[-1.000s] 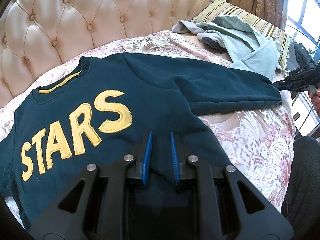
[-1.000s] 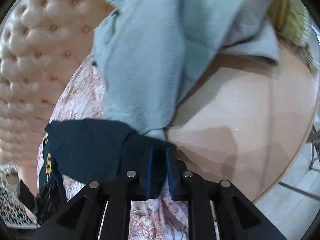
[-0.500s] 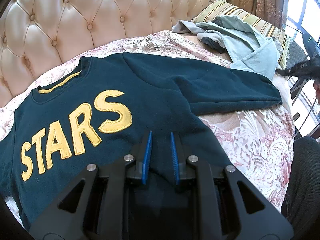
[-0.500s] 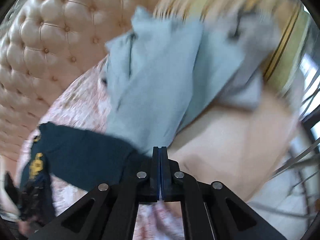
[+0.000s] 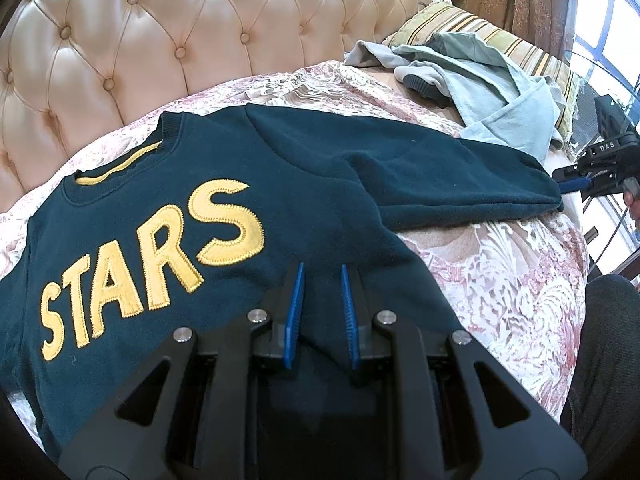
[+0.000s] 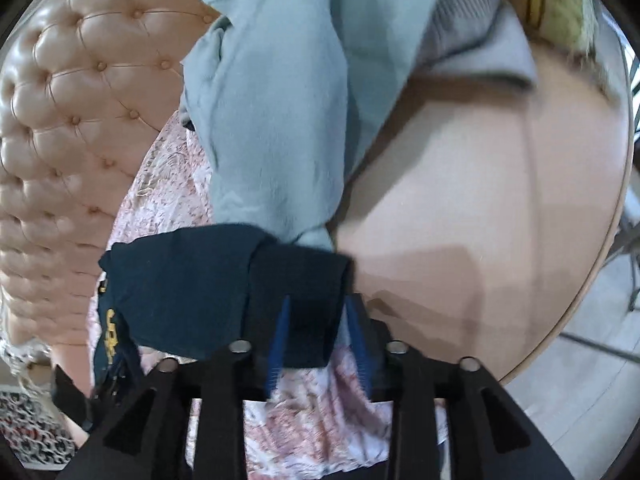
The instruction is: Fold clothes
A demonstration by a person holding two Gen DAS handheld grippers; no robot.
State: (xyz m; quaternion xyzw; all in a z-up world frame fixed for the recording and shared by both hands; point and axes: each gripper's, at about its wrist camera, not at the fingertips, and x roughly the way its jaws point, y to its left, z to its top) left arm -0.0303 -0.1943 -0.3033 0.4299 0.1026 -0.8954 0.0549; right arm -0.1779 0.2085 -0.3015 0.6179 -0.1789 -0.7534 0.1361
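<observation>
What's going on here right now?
A person with two grippers is folding a dark sweatshirt spread on a bed. The left gripper, jaws open, hovers over its body. The right gripper, jaws open, straddles the cuff of the outstretched sleeve, not yet pinched. A pile of pale blue clothes lies beyond.

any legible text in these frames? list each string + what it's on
"STARS": yellow stitched letters on the chest of the dark green sweatshirt, left wrist view.
"DAS": small white print on the black body of the right gripper, left wrist view.
Yellow letters on the sweatshirt in the right wrist view: seen edge-on, unreadable.
No other text visible.
</observation>
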